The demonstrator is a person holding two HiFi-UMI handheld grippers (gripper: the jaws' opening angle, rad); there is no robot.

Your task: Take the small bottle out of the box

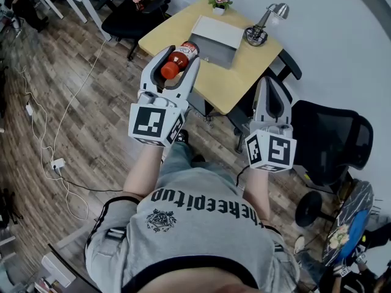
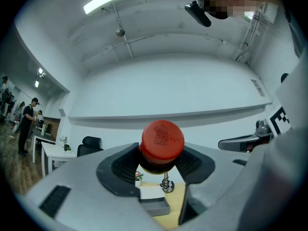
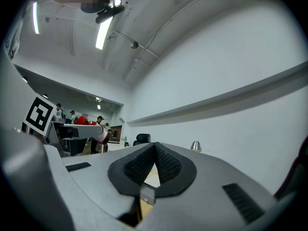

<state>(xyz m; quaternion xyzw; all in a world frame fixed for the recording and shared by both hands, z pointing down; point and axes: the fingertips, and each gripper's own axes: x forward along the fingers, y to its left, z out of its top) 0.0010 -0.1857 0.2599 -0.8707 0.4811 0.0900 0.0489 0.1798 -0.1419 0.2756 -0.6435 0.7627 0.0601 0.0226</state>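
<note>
In the head view, the left tool (image 1: pixel 180 55) sits in the upper middle of the frame, clenched on the bottle (image 1: pixel 182 57). The bottle lies across the jaws with its red cap pointing back toward the person. It hangs in the air over the near edge of the wooden counter (image 1: pixel 244 81), apart from the grey box (image 1: pixel 217 38) that lies further up the frame. A lamp (image 1: pixel 264 28) stands to the right of the box and a small plant (image 1: pixel 220 0) stands above it. The right tool (image 1: pixel 269 83), at centre right, is held over the counter's right edge, jaws together and carrying nothing. In the left gripper view, the cap (image 2: pixel 162 139) fills the centre of the frame. The left tool (image 2: pixel 161 163) grips the neck just under the cap between both ribbed pads. The box (image 2: pixel 153 202) shows low in the gap beneath, well apart from the bottle. In the right gripper view, the right tool (image 3: pixel 155 163) has its pads pressed together with nothing between them. The bottle (image 3: pixel 83 121) shows as a red shape at the left of the frame, held by the other tool. By my reading the task is all but done, since the bottle is clear of the box. What seems to be left is setting it down somewhere, and the pictures do not show where.
</note>
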